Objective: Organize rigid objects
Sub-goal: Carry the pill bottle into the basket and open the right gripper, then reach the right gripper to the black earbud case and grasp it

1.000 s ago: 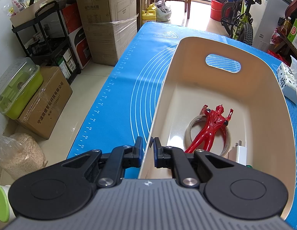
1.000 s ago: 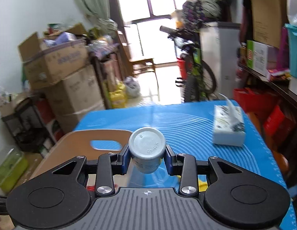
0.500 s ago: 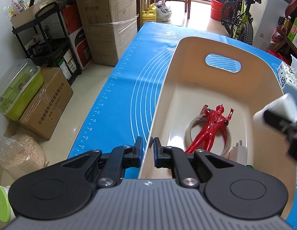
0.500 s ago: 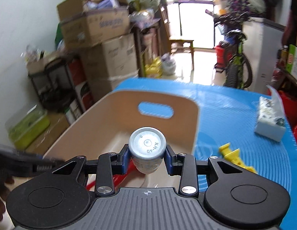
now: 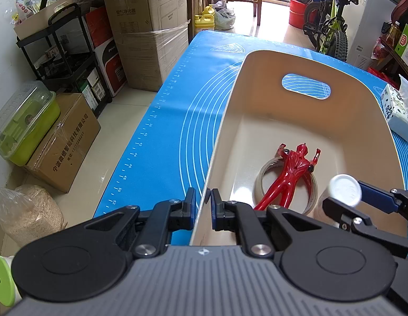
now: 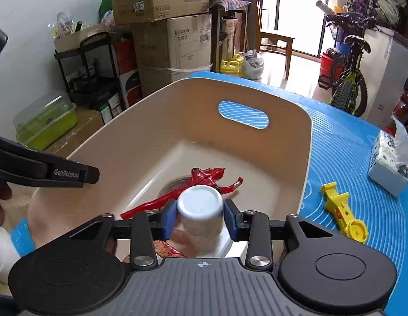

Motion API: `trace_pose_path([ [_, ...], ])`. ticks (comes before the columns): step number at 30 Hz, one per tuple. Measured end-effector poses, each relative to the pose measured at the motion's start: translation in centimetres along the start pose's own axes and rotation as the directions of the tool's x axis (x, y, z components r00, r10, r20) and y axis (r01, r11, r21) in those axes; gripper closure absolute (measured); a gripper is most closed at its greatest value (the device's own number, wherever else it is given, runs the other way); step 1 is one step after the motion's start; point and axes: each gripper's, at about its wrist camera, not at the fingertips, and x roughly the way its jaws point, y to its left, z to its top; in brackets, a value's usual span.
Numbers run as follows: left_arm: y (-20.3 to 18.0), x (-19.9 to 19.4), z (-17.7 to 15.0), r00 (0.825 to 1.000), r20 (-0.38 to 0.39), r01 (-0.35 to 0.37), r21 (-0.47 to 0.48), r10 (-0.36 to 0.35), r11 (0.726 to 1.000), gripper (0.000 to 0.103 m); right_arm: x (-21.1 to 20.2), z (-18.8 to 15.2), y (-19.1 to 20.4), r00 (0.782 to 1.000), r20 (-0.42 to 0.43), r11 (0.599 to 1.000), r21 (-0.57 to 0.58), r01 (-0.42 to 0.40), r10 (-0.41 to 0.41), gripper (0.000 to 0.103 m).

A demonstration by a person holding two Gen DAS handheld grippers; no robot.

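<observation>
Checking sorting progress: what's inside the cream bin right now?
Inside the cream bin: a red figure lying on a tape roll, and a white bottle between the right claw's opening jaws. The near corner is hidden.

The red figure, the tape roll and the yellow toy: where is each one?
Red figure (image 5: 296,168), left wrist view, on its chest.
Tape roll (image 5: 261,181), left wrist view, on the left of its ring.
Yellow toy (image 6: 338,205), right wrist view, on its body.
</observation>
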Motion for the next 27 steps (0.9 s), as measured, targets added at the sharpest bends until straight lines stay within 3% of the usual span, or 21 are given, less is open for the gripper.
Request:
trace_pose_path([
  [5,0.0,-0.1,0.0,1.0,0.0,-0.001,0.0,0.001,1.0,0.09,-0.8,0.1,-1.0,1.0,0.004,0.999,0.035,-0.017,0.017,0.051],
  [9,0.0,0.0,0.0,1.0,0.0,-0.001,0.0,0.001,1.0,0.09,-2.1,0.4,-2.2,0.998,0.049,0.996,0.088,-0.032,0.028,0.034],
  [13,0.0,0.0,0.0,1.0,0.0,0.0,0.0,0.0,1.0,0.09,-3.6,1.1,-3.2,0.995,0.096,0.995,0.097,-0.022,0.013,0.034],
  [18,0.0,0.0,0.0,1.0,0.0,0.0,0.0,0.0,1.0,0.09,-5.1,1.4,-6.0,0.99,0.127,0.99,0.132,0.048,-0.065,0.034],
  [24,0.0,-0.1,0.0,1.0,0.0,-0.001,0.0,0.001,1.0,0.09,-5.0,0.5,-9.9,0.986,0.094,0.969,0.221,0.112,-0.135,0.034],
  [27,0.0,0.0,0.0,1.0,0.0,-0.001,0.0,0.001,1.0,0.09,-3.8,-0.9,-12.0,0.988,0.037,0.958,0.251,0.137,-0.151,0.034],
])
